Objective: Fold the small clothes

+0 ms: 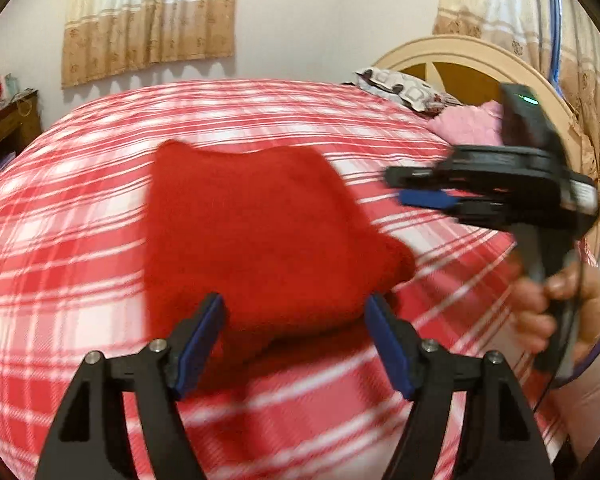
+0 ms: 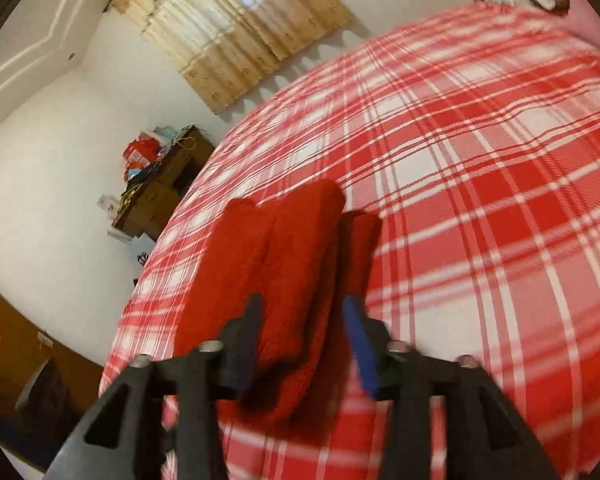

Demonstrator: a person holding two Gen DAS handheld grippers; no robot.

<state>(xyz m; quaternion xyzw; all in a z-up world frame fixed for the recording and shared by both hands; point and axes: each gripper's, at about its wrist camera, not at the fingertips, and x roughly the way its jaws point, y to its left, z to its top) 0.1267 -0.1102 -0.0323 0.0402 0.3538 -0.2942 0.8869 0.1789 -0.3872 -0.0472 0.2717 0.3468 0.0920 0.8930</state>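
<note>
The folded red garment (image 1: 256, 236) lay on the plaid bed (image 1: 80, 280), just beyond the left gripper (image 1: 296, 344), whose jaws gaped empty; the right gripper (image 2: 304, 340), also spread, sat at its right end, long axis running left-right

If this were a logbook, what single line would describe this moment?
item: red knit garment, folded, on plaid bedspread | left gripper: open, empty, above near edge | right gripper: open, empty

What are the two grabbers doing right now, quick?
Left gripper: open, holding nothing, just in front of the red knit garment.
Right gripper: open, fingers apart, holding nothing.
</note>
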